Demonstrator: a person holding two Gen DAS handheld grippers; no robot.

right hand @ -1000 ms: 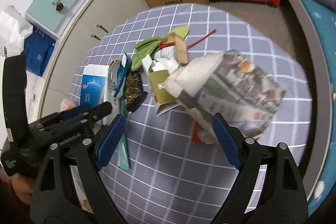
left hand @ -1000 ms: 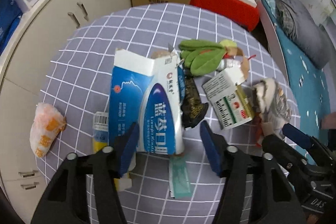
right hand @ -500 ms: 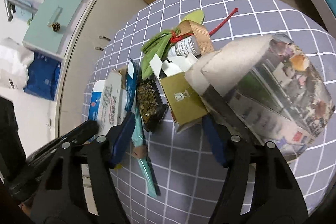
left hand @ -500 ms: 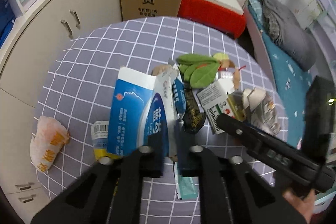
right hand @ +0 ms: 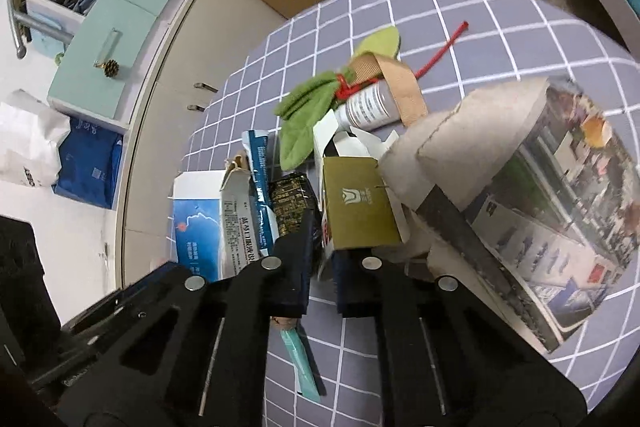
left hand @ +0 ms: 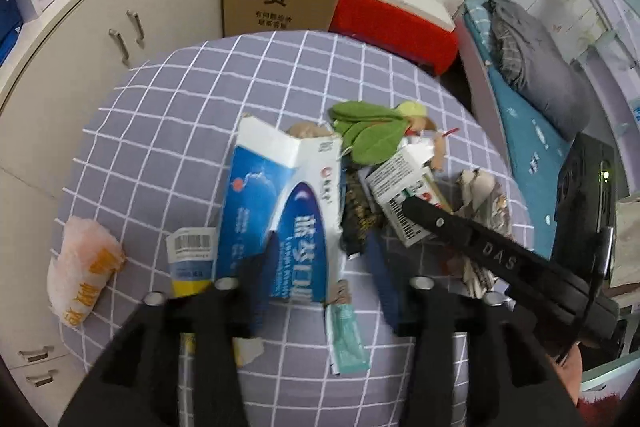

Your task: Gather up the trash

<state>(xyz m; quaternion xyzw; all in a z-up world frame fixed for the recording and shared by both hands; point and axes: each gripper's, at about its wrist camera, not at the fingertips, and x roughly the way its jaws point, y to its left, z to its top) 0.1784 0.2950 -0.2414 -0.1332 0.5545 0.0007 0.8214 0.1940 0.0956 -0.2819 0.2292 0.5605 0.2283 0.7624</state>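
Right gripper (right hand: 320, 263) jaws pinching near edge of gold carton (right hand: 358, 213); left gripper (left hand: 324, 279) jaws opening astride blue medicine box (left hand: 280, 211), long axis running away from jaws.

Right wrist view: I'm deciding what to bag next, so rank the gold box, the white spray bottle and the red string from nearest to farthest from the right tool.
1. Gold box: just above the right tool, at its tips.
2. White spray bottle: farther up, mid-pile, beside the green leaves.
3. Red string: farthest, on the cloth's far side.
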